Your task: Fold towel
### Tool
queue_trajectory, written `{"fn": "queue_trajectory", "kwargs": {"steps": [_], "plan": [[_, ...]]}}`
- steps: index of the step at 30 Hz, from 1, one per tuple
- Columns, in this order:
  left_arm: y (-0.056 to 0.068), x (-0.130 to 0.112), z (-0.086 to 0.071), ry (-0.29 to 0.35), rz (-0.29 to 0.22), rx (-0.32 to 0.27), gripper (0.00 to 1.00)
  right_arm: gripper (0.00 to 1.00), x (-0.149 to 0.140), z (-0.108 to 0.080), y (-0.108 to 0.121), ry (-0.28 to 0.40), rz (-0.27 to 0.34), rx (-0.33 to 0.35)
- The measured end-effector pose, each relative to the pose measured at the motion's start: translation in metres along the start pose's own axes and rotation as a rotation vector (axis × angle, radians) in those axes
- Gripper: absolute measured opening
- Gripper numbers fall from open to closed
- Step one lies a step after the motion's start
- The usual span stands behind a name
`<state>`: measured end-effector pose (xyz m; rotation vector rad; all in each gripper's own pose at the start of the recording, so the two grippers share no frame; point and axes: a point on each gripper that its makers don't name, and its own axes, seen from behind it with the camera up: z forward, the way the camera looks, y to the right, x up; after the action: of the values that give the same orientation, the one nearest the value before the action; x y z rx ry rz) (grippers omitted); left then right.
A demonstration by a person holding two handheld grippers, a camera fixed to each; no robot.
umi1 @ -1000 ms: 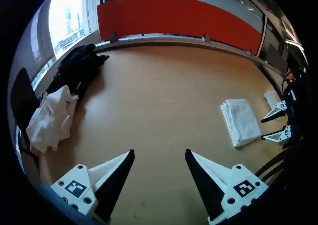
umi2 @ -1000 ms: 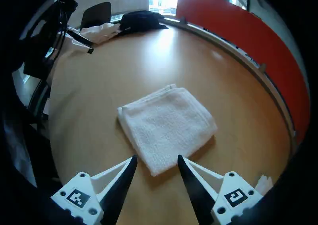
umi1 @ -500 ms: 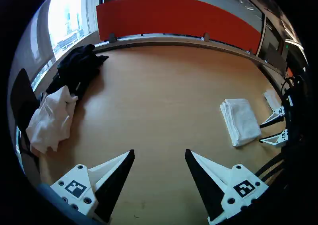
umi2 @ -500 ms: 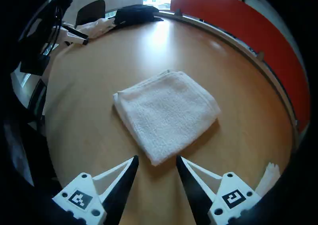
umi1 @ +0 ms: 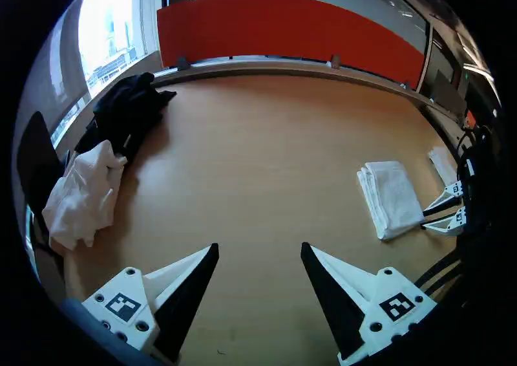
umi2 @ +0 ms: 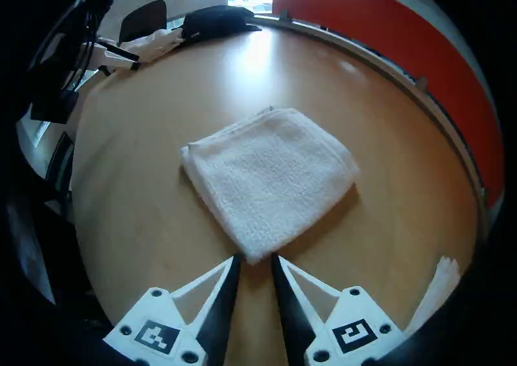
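A white towel (umi2: 271, 172), folded into a thick square, lies flat on the wooden table (umi2: 161, 127). My right gripper (umi2: 255, 257) sits at its near corner with the jaws narrowed to a small gap. The tip of that corner lies just at the gap, and I see no finger pressing on it. In the left gripper view the same towel (umi1: 391, 198) rests far right, with the right gripper (umi1: 424, 216) at its edge. My left gripper (umi1: 258, 249) hovers open over bare table (umi1: 258, 146), well away from the towel and holding nothing.
A black garment (umi1: 129, 107) and a crumpled white cloth (umi1: 84, 194) lie at the table's left edge beside a dark chair (umi1: 35, 159). A red partition (umi1: 284, 26) runs along the far side. White paper (umi1: 443, 159) lies beyond the towel, near dark cables (umi1: 478, 165).
My right gripper's jaws have narrowed from wide open to a small gap, and it has drawn back slightly to the towel's near corner. The left gripper has stayed still.
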<state>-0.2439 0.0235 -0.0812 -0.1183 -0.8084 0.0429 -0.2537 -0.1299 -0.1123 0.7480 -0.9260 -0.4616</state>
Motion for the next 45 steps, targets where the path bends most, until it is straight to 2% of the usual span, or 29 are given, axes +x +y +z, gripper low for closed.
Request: {"fn": "queue_trajectory", "kwargs": {"steps": [3,9,17,26,36,45], "plan": [[0.0,-0.001,0.0,-0.001,0.001,0.001,0.94,0.18,-0.001,0.0,0.0,0.0,0.004,-0.003],[0.0,-0.001,0.0,-0.002,-0.001,0.0,0.94,0.04,0.0,-0.002,0.002,0.007,0.017,-0.009],[0.0,0.0,0.001,-0.003,0.0,-0.003,0.94,0.04,0.008,-0.009,0.005,0.023,0.014,-0.018],[0.0,-0.002,0.002,0.0,-0.007,-0.002,0.94,0.04,0.049,-0.03,0.013,0.084,-0.016,-0.038],[0.001,0.003,0.001,0.019,-0.017,0.0,0.94,0.04,0.118,-0.071,0.022,0.205,-0.086,-0.059],[0.003,0.006,-0.001,0.028,-0.014,-0.001,0.94,0.04,0.155,-0.111,0.033,0.282,-0.102,-0.077]]}}
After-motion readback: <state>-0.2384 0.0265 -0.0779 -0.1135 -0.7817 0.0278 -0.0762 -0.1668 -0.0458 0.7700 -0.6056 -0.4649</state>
